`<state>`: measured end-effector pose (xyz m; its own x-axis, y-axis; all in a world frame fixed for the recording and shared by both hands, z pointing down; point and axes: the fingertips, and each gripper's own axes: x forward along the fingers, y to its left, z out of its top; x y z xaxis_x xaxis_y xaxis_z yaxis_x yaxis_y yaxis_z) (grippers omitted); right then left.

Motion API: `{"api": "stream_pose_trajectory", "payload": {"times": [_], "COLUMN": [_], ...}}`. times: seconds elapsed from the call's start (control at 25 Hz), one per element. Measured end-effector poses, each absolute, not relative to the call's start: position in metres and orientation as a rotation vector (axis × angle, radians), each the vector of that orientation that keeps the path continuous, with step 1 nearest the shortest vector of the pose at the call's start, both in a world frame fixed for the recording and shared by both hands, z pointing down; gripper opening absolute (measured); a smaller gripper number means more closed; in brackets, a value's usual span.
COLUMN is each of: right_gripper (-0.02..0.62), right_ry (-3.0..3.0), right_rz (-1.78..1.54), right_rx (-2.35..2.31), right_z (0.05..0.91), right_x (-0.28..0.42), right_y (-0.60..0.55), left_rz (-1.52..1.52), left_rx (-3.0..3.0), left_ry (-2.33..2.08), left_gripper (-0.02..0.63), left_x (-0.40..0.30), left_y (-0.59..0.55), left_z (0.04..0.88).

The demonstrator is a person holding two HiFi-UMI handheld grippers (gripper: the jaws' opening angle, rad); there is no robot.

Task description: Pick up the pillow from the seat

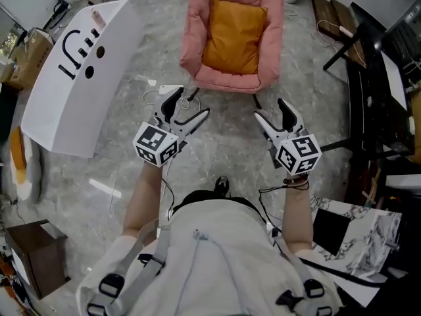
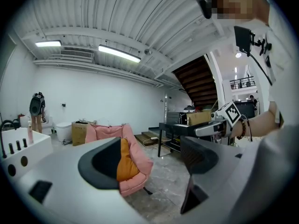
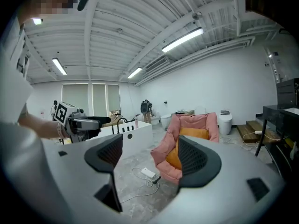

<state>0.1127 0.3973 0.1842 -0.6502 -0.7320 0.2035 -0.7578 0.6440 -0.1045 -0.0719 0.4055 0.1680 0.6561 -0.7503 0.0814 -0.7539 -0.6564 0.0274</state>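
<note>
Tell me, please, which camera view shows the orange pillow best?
The head view: the orange pillow shows whole on the pink chair. In the left and right gripper views, fingers partly hide the pillow.

The pillow (image 1: 235, 37) sits in the armchair (image 1: 196, 35) — tub (image 1: 72, 78) left, table (image 1: 366, 78) right.

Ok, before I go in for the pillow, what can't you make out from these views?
- Orange pillow: in the left gripper view, a jaw of the left gripper covers most of it. In the right gripper view, a jaw of the right gripper hides much of it.
- Pillow's back and underside: in every view, pressed into the pink seat.
- Seat's legs: in the head view, mostly under the cushion.
- Person by the far wall: in both gripper views, too small.
</note>
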Motion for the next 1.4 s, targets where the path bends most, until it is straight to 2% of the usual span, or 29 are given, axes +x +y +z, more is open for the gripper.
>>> {"api": "stream_pose_trajectory", "payload": {"times": [0.44,1.4], "right_gripper": [0.370,0.383], "right_ry": [-2.724,-2.679], "right_rz": [0.336,0.377], "right_rx": [1.176,1.302], "right_z": [0.201,0.195], "right_x": [0.131,0.117], "right_y": [0.357,0.221], "left_rz": [0.105,0.191], "left_rx": [2.767,2.736], "left_ry": [-1.285,-1.119], "left_gripper": [0.401,0.472], "left_x": [-0.045,-0.067], "left_y": [0.373,0.215], "left_z": [0.174,0.191]}}
